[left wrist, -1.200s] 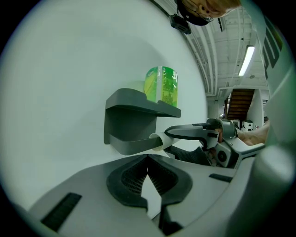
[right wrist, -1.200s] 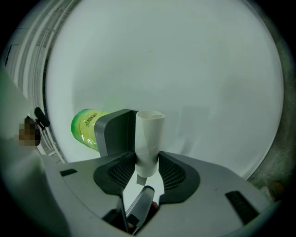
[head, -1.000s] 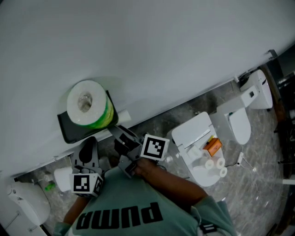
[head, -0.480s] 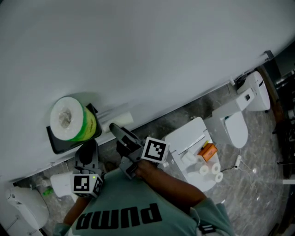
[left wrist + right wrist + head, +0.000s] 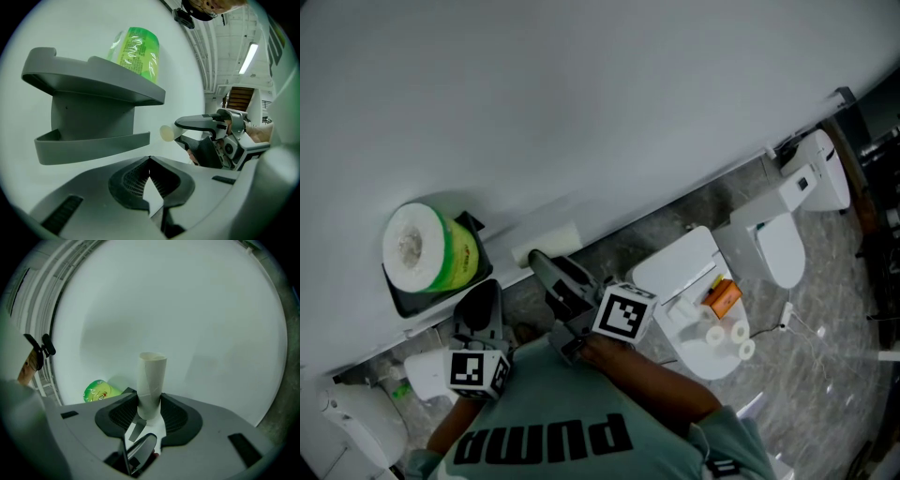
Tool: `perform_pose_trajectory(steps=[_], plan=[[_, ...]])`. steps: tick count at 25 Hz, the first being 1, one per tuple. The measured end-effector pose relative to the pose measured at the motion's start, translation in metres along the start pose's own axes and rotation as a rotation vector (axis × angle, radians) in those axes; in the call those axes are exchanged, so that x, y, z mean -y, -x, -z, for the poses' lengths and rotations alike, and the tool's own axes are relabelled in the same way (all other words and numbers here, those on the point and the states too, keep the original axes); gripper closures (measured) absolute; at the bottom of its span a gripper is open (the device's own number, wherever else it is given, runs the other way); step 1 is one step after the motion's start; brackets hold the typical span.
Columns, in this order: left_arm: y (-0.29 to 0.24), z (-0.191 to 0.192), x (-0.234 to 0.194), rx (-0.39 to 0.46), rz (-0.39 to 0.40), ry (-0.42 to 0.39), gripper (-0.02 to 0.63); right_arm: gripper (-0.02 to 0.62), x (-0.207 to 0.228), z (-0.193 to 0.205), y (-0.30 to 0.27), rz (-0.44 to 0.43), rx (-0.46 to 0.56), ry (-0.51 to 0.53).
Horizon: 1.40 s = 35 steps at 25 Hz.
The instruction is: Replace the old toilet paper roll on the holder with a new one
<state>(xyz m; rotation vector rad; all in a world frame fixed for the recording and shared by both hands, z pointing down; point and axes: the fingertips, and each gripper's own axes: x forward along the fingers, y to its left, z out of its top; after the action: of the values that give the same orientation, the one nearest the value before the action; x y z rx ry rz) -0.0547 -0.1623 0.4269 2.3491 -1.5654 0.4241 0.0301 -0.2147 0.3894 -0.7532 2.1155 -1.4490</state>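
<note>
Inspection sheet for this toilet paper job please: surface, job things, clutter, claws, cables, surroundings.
Surface: white wall, bare apart from the grey holder.
Job's things: new roll in green wrap sits on top of the holder; empty cardboard tube is off the holder.
Clutter: orange box and small white rolls on the nearest toilet.
Claws: right claw shut on the cardboard tube; left claw shut, empty.
Cables: nothing seen.
Surroundings: toilets along the wall, grey stone floor.
</note>
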Motion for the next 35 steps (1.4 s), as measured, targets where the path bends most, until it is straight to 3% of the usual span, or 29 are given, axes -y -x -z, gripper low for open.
perform_pose_trajectory(steps=[6, 15, 19, 24, 35], plan=[[-0.002, 0.000, 0.005, 0.008, 0.044, -0.010, 0.603, 0.434, -0.011, 0.003, 0.013, 0.011, 0.028, 0.093], [0.006, 0.004, 0.004, 0.002, 0.113, -0.029, 0.603, 0.434, -0.044, 0.014, 0.025, 0.060, 0.056, 0.345], [0.008, -0.006, 0.003, 0.087, 0.141, -0.009, 0.603, 0.434, -0.059, 0.019, 0.027, 0.075, 0.073, 0.423], [0.013, -0.007, 0.002, 0.099, 0.176, -0.012, 0.603, 0.434, -0.074, 0.027, 0.027, 0.103, 0.081, 0.517], [0.035, 0.003, -0.013, 0.040, 0.167, -0.003, 0.603, 0.434, -0.151, 0.055, 0.007, 0.083, 0.056, 0.903]])
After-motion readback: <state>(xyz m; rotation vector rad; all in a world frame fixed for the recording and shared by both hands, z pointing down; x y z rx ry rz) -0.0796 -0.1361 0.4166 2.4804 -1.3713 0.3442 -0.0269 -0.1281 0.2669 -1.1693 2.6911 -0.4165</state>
